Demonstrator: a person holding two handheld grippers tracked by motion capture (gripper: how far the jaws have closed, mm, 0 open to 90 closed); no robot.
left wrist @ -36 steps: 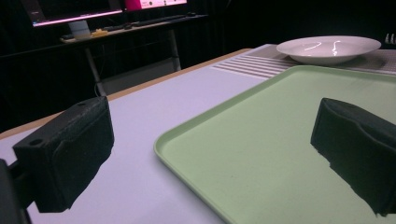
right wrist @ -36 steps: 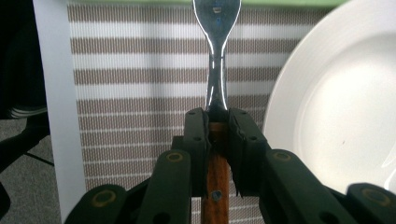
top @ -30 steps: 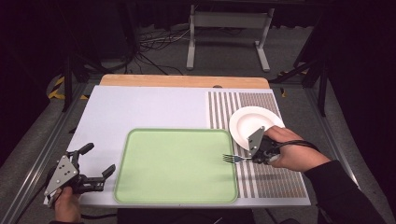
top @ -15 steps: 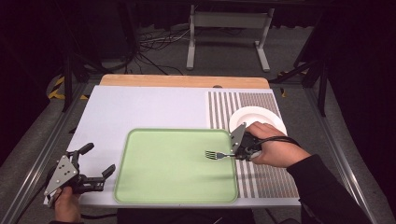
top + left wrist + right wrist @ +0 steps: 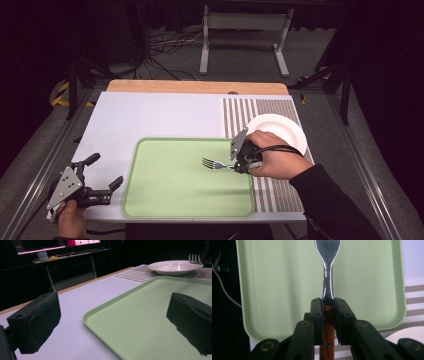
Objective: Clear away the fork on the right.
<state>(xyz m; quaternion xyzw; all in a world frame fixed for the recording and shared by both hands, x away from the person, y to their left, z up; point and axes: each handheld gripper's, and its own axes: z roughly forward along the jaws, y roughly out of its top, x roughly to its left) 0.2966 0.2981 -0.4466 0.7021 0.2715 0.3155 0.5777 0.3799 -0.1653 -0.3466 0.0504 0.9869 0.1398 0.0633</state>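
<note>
Here the right gripper (image 5: 235, 162) has its fingers clamped on a fork (image 5: 214, 163), which hangs over the green tray (image 5: 170, 200). The left gripper (image 5: 102, 175) rests beside the tray, fingers wide apart, empty.

Black two-jaw gripper (image 5: 100, 176) with grey triangular plate, brass screws, dark sleeve (image 5: 335, 200).

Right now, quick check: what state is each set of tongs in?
Left tongs: open, holding nothing, beside the green tray.
Right tongs: shut on the fork, gripping its wooden handle over the tray.
</note>
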